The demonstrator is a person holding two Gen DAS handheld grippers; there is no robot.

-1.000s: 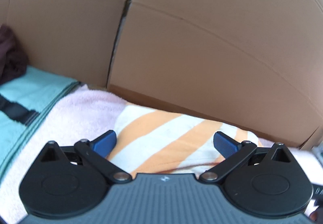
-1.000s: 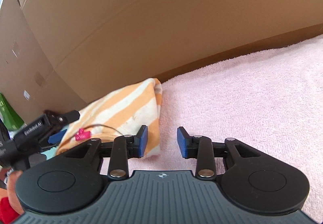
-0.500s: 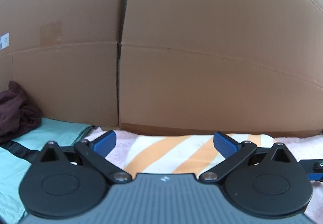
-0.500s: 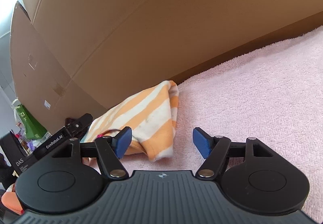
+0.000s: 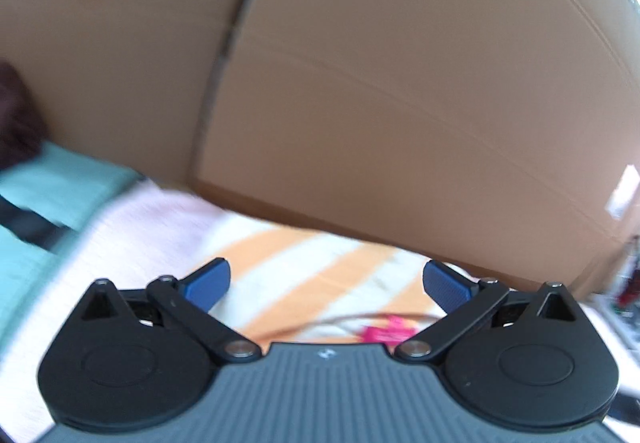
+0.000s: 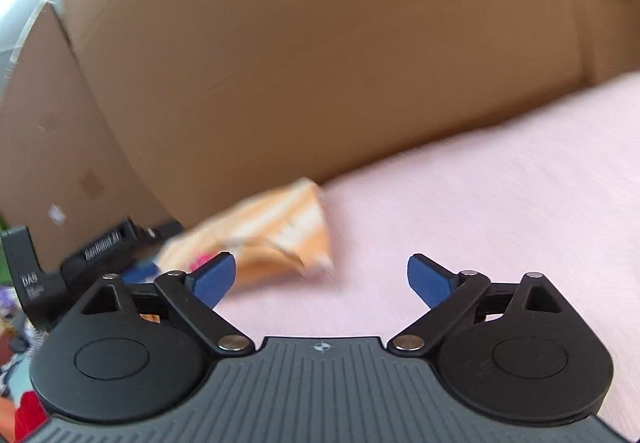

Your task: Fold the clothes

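Note:
An orange-and-white striped garment (image 5: 320, 275) lies folded on the pink towel (image 5: 160, 219), close to the cardboard wall. My left gripper (image 5: 326, 281) hovers just short of it, open, with nothing between the blue pads (image 5: 208, 283). A thin cord with a pink tag (image 5: 386, 331) crosses the cloth near the gripper body. In the right wrist view the striped garment (image 6: 276, 235) sits left of centre, blurred. My right gripper (image 6: 320, 277) is open wide over bare pink towel (image 6: 480, 203), to the right of the cloth. The left gripper's black body (image 6: 80, 255) shows beyond the garment.
Tall cardboard boxes (image 5: 380, 83) wall off the far side in both views. A teal cloth (image 5: 60, 179) with a black strap and a dark maroon garment (image 5: 16, 123) lie at the far left. Cluttered items (image 5: 624, 283) sit past the towel's right end.
My right gripper has opened from nearly shut to wide and drawn back to the right of the striped garment. The left gripper stays open; its view has tilted and swung.

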